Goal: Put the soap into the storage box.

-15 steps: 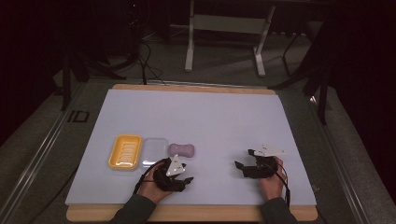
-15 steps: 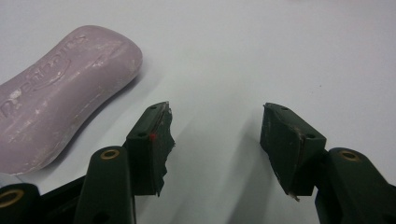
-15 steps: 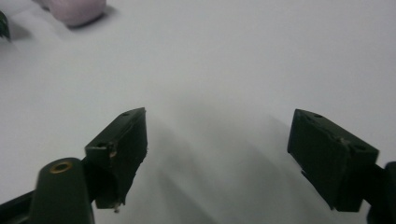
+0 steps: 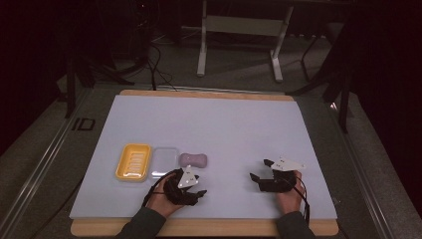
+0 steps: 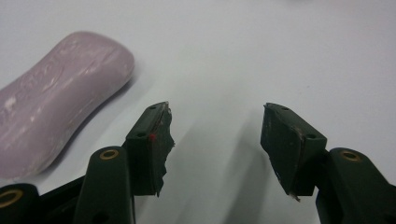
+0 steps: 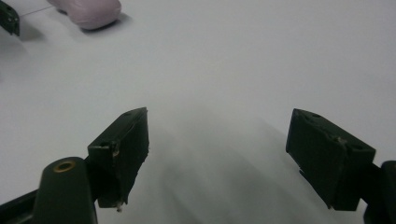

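Two open grippers near a pink soap bar on a white mat.

High view: pink soap bar (image 4: pixel 193 160) lying flat on the white mat (image 4: pixel 209 124), toward the near edge. Just left of the soap, a clear tray (image 4: pixel 164 162), and left of that, a yellow soap dish (image 4: pixel 133 162), all three in a row. Left gripper (image 4: pixel 196 191) held low, just in front of the soap, not touching it. Right gripper (image 4: pixel 259 172) well off to the right of the soap, held low too. Left gripper view: soap (image 5: pixel 56 98) up close, beside the left jaw, with a small gap between. Jaws spread wide, holding nothing, only mat (image 5: pixel 261 56) between them. Right gripper view: soap (image 6: pixel 86 11) far off at the top left corner. Jaws spread wide over bare mat (image 6: pixel 233 70), holding nothing.
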